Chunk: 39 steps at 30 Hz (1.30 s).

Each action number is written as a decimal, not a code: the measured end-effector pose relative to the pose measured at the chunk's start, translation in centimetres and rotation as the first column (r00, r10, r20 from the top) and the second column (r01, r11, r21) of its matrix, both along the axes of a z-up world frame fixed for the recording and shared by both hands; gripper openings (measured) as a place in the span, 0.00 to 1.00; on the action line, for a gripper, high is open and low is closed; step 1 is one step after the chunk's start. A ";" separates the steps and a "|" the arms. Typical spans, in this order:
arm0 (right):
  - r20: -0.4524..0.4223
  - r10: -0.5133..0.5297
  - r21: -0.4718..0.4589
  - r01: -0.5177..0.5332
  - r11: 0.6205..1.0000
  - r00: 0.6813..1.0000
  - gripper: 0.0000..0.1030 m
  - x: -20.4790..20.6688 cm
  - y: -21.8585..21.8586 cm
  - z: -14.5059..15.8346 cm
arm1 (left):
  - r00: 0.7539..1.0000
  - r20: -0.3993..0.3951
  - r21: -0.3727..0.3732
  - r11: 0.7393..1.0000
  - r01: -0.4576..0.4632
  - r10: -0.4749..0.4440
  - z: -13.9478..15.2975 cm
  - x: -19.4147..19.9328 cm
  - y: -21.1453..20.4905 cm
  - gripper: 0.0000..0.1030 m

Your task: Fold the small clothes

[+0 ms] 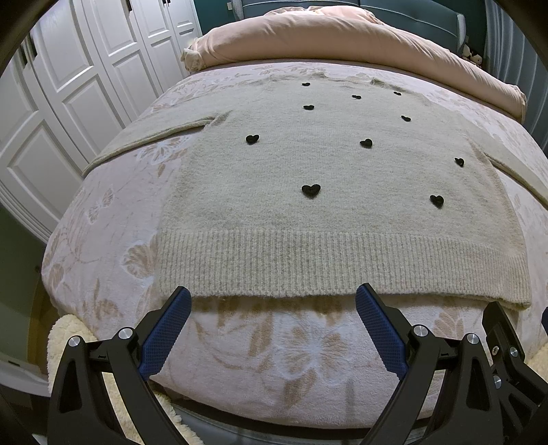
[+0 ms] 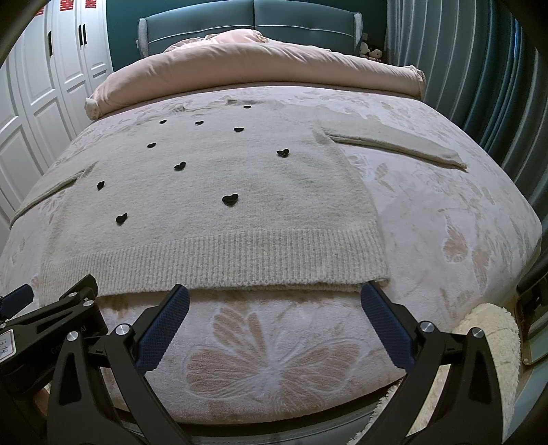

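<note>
A small cream knit sweater point(image 1: 325, 171) with black hearts lies flat on the bed, ribbed hem toward me, sleeves spread to both sides. It also shows in the right wrist view point(image 2: 222, 205). My left gripper point(image 1: 274, 294) is open and empty, its blue fingertips just short of the hem's left half. My right gripper point(image 2: 275, 291) is open and empty, its fingertips at the hem's right half, the right fingertip point(image 2: 371, 291) near the hem's right corner. Each gripper's black frame shows at the edge of the other's view.
The bed has a pink floral blanket point(image 2: 274, 359). A rolled pink duvet point(image 2: 253, 65) lies at the far end before a teal headboard point(image 2: 253, 20). White wardrobe doors point(image 1: 68, 102) stand on the left, curtains point(image 2: 479, 85) on the right. A fluffy cream rug point(image 2: 496, 342) lies below the bed's edge.
</note>
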State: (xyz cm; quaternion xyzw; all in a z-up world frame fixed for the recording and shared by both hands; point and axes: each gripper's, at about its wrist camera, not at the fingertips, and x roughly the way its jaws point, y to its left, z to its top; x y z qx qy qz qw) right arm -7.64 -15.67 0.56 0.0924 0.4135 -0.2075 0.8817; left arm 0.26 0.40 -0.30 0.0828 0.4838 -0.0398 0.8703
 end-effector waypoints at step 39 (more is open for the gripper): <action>0.054 -0.145 0.095 0.140 0.986 0.988 0.95 3.8 -17.6 -0.5 | 0.991 -0.130 -0.061 0.998 -0.032 0.024 -2.4 5.9 1.9 0.94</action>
